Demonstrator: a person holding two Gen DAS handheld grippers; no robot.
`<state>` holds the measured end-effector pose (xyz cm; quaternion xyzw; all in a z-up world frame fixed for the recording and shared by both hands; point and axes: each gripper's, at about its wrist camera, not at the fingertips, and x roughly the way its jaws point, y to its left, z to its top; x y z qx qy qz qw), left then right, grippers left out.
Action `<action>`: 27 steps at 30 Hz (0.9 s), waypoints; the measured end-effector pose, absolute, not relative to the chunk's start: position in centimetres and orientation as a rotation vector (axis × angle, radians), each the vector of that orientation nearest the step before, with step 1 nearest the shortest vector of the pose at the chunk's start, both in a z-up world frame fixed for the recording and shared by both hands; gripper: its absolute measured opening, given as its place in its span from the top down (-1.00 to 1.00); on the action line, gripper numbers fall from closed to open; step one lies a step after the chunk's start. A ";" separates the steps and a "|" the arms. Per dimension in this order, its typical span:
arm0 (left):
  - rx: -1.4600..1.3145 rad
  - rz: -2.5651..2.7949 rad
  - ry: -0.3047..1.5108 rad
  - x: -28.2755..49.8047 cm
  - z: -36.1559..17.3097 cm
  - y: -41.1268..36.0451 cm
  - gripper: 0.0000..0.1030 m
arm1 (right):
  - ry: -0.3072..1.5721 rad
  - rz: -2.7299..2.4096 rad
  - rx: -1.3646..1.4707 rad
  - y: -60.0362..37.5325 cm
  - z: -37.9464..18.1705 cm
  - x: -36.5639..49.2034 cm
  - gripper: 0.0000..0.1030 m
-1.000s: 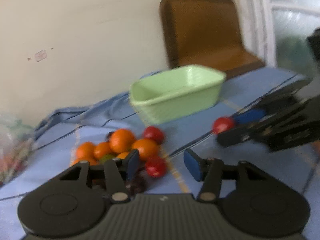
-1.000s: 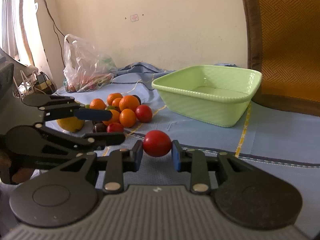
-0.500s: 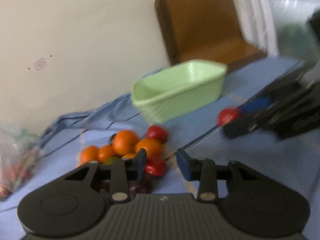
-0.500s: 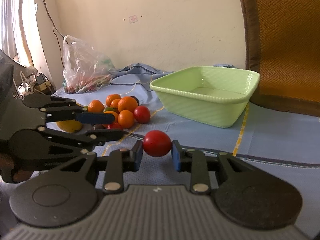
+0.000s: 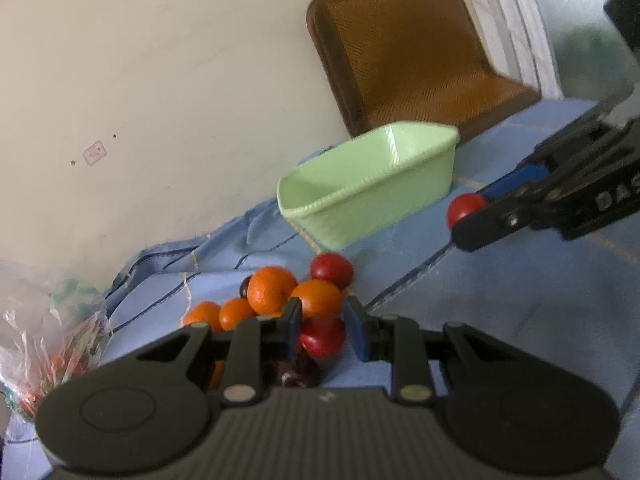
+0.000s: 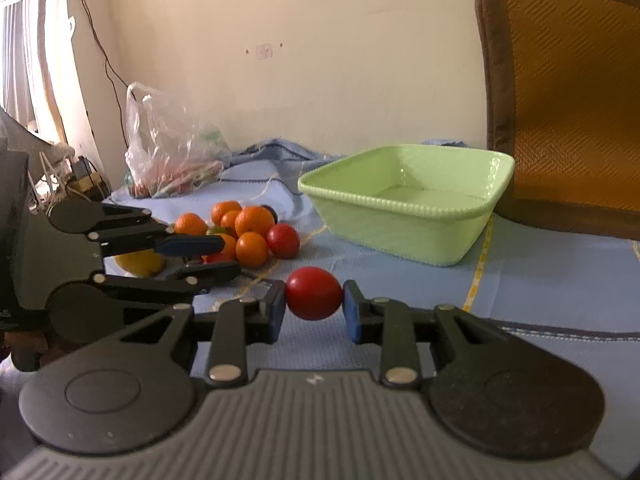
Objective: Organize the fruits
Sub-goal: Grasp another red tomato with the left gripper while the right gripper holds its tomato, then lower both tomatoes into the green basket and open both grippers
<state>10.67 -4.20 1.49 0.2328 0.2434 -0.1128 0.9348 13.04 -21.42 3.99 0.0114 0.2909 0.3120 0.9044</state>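
Several oranges (image 5: 272, 292) (image 6: 252, 222) lie heaped on the blue cloth, with a loose red tomato (image 5: 331, 270) (image 6: 283, 241) at the heap's right edge. My left gripper (image 5: 323, 320) (image 6: 228, 256) is at the front of that heap, its jaws closing with both pads against another red tomato (image 5: 322, 336). To the right, my right gripper (image 6: 314, 304) (image 5: 470, 216) is shut on a third red tomato (image 6: 314, 293) (image 5: 464, 208), held above the cloth. An empty light green basin (image 5: 372, 196) (image 6: 400, 236) stands behind the fruit.
A brown woven chair (image 6: 568, 100) (image 5: 412, 52) stands behind the basin at the right. A clear plastic bag (image 6: 172, 152) (image 5: 48, 340) with contents lies at the back left by the wall. A yellow fruit (image 6: 140, 262) lies left of the oranges, and dark fruits sit under my left gripper.
My left gripper's jaws have narrowed from wide open to pressing on a red tomato at the heap's front, and the gripper has rolled slightly. The right gripper has kept still with its tomato.
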 end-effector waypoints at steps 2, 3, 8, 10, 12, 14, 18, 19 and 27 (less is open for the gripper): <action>0.437 -0.259 0.483 10.7 2.6 -4.2 0.54 | 0.574 0.642 0.031 -21.5 4.5 12.8 0.35; 0.424 -0.270 0.479 11.0 3.0 -4.2 0.54 | 0.552 0.640 0.032 -21.6 4.8 12.7 0.35; 0.279 -0.348 0.497 15.0 5.6 -5.0 0.54 | 0.462 0.572 -0.001 -22.1 6.8 13.8 0.35; 0.191 -0.365 0.519 17.6 6.3 -5.1 0.54 | 0.444 0.528 0.002 -22.6 7.3 15.4 0.35; 0.087 -0.381 0.567 20.7 6.6 -4.8 0.54 | 0.444 0.471 0.007 -23.0 7.4 17.1 0.35; -0.025 -0.395 0.626 23.6 6.4 -4.5 0.54 | 0.448 0.427 0.012 -23.3 7.1 18.5 0.35; -0.101 -0.377 0.683 26.6 5.3 -4.9 0.53 | 0.468 0.385 0.025 -23.7 5.9 19.6 0.34; -0.099 -0.369 0.688 26.9 4.9 -5.3 0.53 | 0.476 0.382 0.023 -23.7 5.7 19.8 0.31; -0.164 -0.363 0.658 24.5 5.2 -3.9 0.52 | 0.410 0.393 0.017 -24.2 6.3 18.5 -0.01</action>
